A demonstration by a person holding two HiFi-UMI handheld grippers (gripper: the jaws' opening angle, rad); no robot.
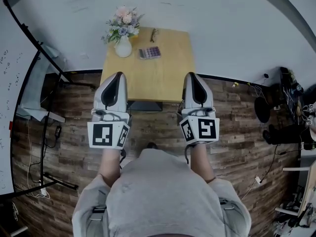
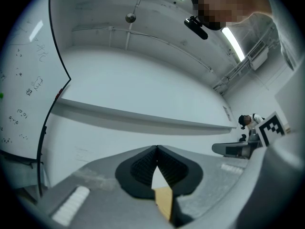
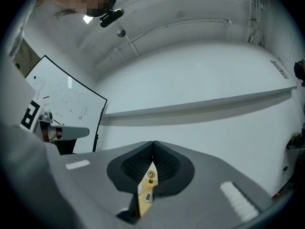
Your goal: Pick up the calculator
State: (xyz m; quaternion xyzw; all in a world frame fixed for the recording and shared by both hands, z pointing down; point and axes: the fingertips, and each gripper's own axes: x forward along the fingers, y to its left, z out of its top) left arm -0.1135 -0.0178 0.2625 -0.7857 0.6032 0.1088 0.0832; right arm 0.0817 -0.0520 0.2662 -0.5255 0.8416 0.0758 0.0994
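Observation:
The calculator (image 1: pixel 149 52), grey with purple keys, lies at the far side of a small wooden table (image 1: pixel 148 78), right of a white vase of flowers (image 1: pixel 122 31). My left gripper (image 1: pixel 116 78) hovers over the table's near left edge, jaws shut and empty. My right gripper (image 1: pixel 192 79) hovers at the near right edge, also shut with nothing in it. Both stay well short of the calculator. In the left gripper view the shut pads (image 2: pixel 157 162) point at a white wall, with a sliver of table showing below them. The right gripper view looks past its shut pads (image 3: pixel 152 159) at the same wall.
A small dark object (image 1: pixel 154 34) lies near the table's far edge. A whiteboard on a stand (image 1: pixel 15 107) is at the left, with cables on the wood floor. Equipment and cables (image 1: pixel 286 117) crowd the right. A white wall rises behind the table.

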